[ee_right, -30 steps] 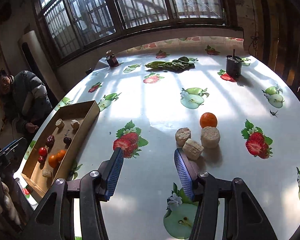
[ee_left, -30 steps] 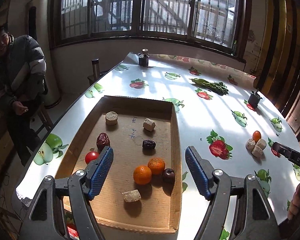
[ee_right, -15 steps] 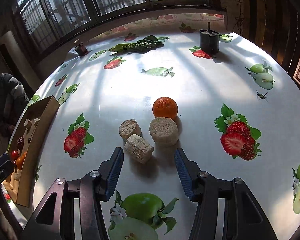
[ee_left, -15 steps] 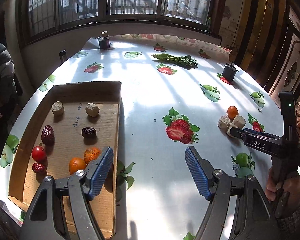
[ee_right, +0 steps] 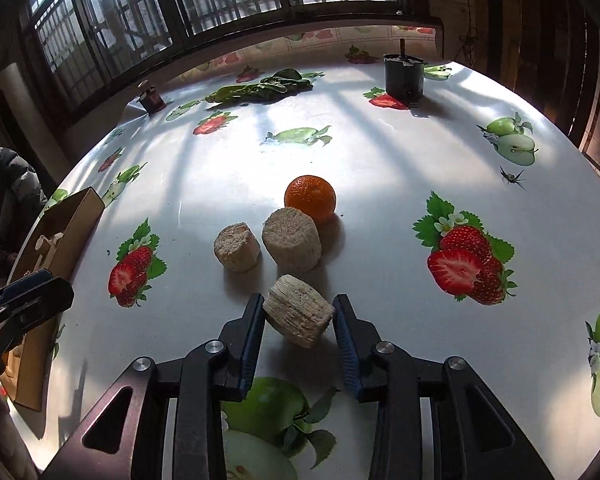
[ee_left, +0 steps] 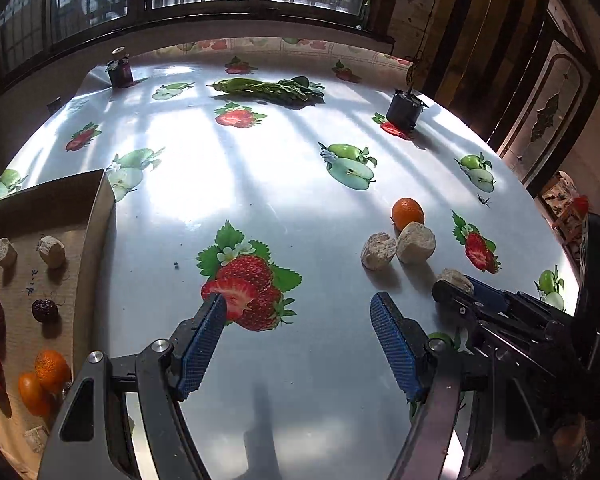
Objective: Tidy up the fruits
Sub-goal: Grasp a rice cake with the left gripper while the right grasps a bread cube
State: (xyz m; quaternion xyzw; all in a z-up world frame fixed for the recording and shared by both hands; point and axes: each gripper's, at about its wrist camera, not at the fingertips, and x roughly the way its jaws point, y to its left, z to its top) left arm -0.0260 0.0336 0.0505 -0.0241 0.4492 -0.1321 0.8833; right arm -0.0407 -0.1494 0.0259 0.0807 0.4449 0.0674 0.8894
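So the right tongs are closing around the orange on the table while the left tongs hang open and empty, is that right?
Not quite. The right tongs are around the nearest beige cylindrical chunk, not the orange, which sits farther back on the table behind two other chunks. The right wrist view shows this. The left tongs do hang open and empty.

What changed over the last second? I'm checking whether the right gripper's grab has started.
The right gripper advanced and closed around the nearest beige chunk. The left gripper swung away from the cardboard box, open. The orange and other two chunks stayed put.
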